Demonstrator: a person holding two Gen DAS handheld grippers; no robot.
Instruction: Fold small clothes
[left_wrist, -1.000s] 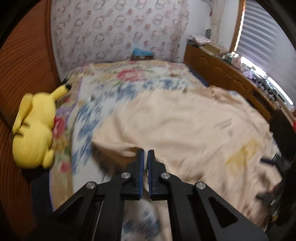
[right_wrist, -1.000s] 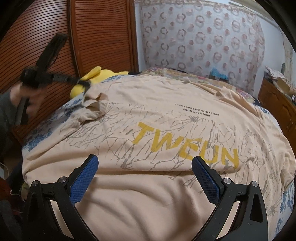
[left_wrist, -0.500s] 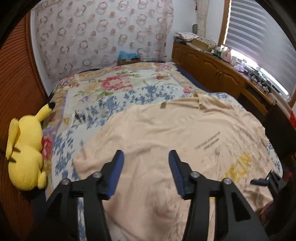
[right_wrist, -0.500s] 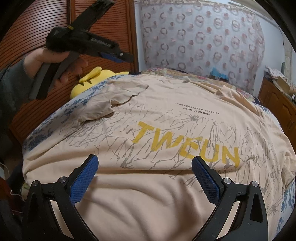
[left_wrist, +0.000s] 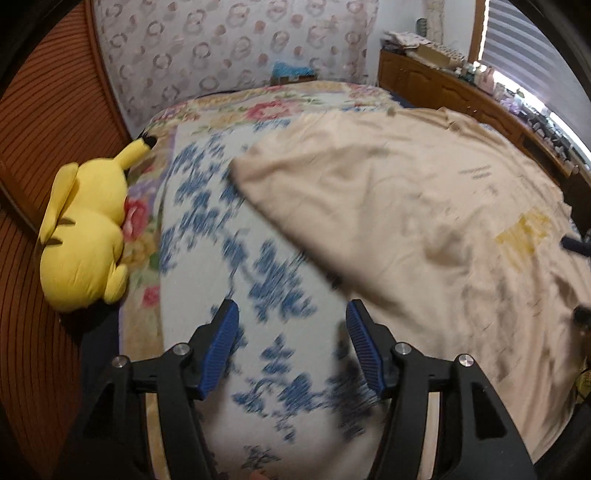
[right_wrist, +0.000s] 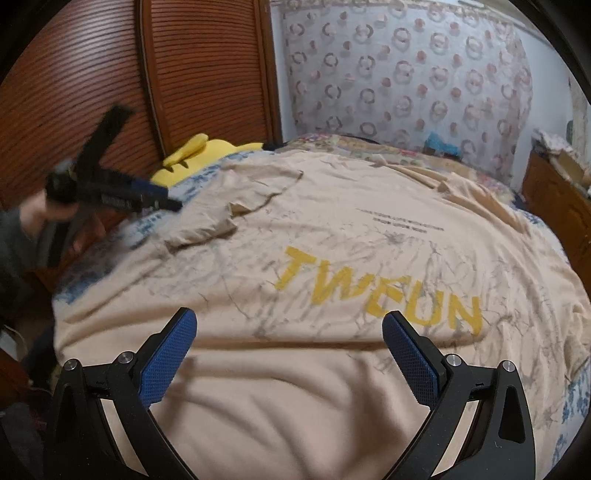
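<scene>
A beige T-shirt (right_wrist: 332, 229) with yellow letters lies spread face up on the bed; in the left wrist view the T-shirt (left_wrist: 406, 206) fills the right half. Its left sleeve (right_wrist: 236, 206) lies crumpled inward on the chest. My left gripper (left_wrist: 291, 306) hovers over the flowered bedspread (left_wrist: 229, 236) just left of the shirt's edge. Its jaws are opening and nothing is between them. The right wrist view shows the left gripper (right_wrist: 173, 203), blurred, in a hand beside the sleeve. My right gripper (right_wrist: 290, 317) stands wide open above the shirt's hem, holding nothing.
A yellow plush toy (left_wrist: 85, 236) lies at the bed's left edge against the brown louvred wardrobe (right_wrist: 92, 74). A wooden cabinet (left_wrist: 461, 96) with clutter runs along the right side under the window. A patterned curtain hangs behind the bed.
The left gripper let go of the sleeve, opened, and dropped back to the bedspread beside the shirt. The sleeve now rests on the shirt. The right gripper stayed put.
</scene>
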